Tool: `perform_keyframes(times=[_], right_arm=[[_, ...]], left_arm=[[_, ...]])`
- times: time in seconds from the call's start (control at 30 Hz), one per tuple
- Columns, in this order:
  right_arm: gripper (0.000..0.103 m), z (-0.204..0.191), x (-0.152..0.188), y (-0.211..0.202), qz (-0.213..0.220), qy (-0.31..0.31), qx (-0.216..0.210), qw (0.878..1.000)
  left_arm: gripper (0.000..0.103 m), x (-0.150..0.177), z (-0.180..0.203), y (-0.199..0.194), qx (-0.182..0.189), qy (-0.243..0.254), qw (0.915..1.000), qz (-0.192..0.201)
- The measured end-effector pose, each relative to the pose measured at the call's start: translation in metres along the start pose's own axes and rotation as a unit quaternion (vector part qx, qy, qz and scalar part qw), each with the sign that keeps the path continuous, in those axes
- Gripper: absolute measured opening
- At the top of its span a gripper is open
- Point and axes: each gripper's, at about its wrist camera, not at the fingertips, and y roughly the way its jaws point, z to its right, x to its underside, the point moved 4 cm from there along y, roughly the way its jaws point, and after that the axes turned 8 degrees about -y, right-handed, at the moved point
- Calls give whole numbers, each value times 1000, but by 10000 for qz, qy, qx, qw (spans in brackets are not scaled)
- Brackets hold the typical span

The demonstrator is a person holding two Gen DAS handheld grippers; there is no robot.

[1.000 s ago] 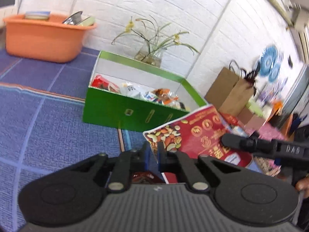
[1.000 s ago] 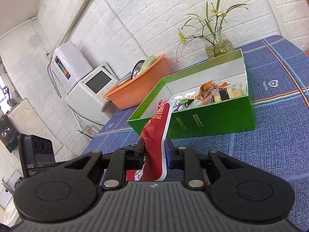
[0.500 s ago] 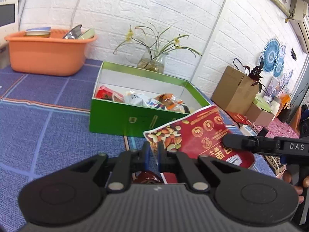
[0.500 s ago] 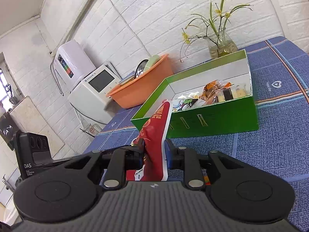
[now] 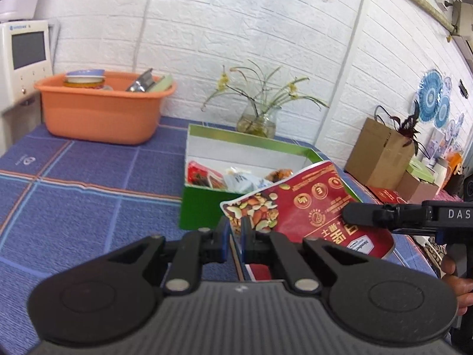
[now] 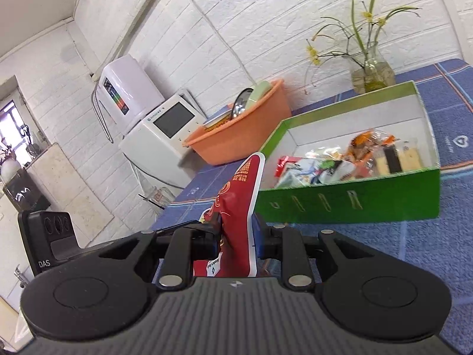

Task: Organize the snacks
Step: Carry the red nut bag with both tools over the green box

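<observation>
Two grippers: we pinch one red nut bag between both.
Left gripper: jaws narrow, clamped on its near-left edge.
Right gripper: jaws clamped on the bag's body.
Bag: raised, near side of green snack box.

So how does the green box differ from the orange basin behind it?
The green box is straight-walled and rectangular with a white lining; the orange basin is rounded plastic with a rolled rim. The box holds wrapped snacks; the basin holds dishes, including a bowl. The box sits nearer both grippers, the basin farther back by the wall. Both are open-topped and rest on the blue checked tablecloth.
</observation>
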Motion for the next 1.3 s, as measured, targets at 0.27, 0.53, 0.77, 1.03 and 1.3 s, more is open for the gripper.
perform_keyframes(times=[0.27,0.53,0.77,1.03,1.3], right_arm=[[39,-16,-36,10,431,-474,138,9979],[39,-14,-71,12,594,-727,375,9949],[39,-1,-90,14,618,-1324,849,9856],[40,51,-79,32,744,-985,1193,9852],[41,85,-63,70,719,-772,1144,9878]], left_arm=[[0,-41,14,3,-319,278,9978,515],[0,-66,25,20,-295,126,9957,863],[0,-81,44,58,-136,263,9964,793],[0,-82,46,122,-146,350,9985,395],[0,-78,28,166,-469,394,9980,162]])
